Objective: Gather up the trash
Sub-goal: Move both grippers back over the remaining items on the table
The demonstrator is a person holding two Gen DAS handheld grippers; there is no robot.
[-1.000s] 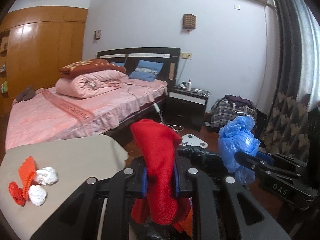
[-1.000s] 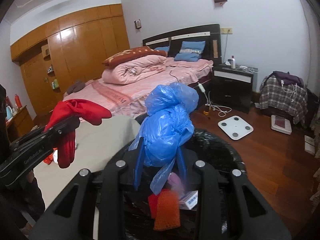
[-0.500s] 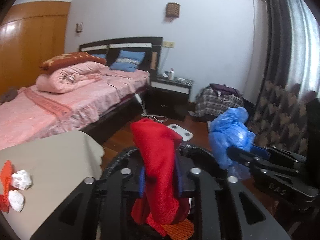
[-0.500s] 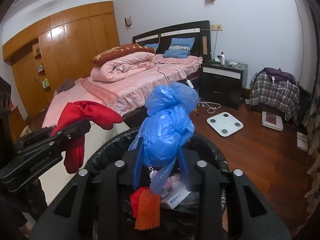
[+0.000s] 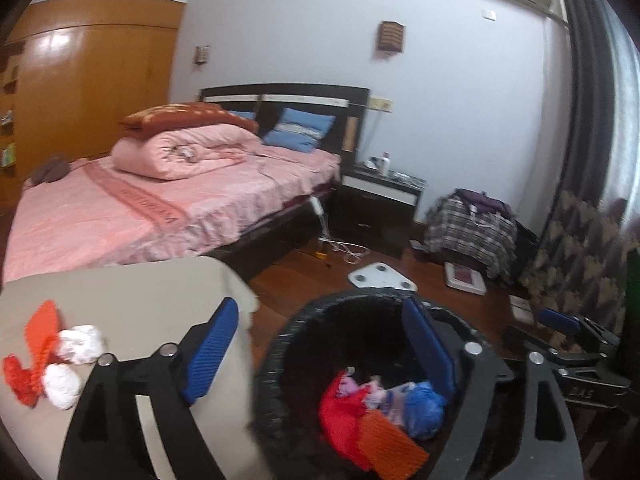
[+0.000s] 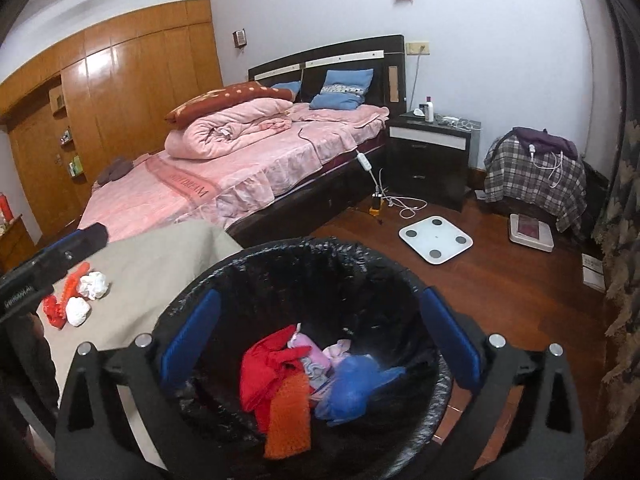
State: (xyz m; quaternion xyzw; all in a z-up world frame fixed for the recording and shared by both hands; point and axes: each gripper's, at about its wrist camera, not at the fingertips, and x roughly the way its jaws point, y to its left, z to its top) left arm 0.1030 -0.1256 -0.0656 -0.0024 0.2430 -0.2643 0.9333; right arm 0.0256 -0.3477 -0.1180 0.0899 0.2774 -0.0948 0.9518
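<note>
A pink-covered bed fills the back of the room, and nearer the cameras a table under a beige cloth stands just beside a bin lined with a black bag. Both grippers hang over the bin. The left gripper has its jaws opening, wide apart with nothing between them, one blue pad above the cloth and the other above the bin. The right gripper is opening too, empty, its pads straddling the bin mouth. Inside the bin lie a red cloth, a crumpled blue plastic bag and an orange mesh piece. On the cloth rest orange mesh scraps touching two white paper wads.
</note>
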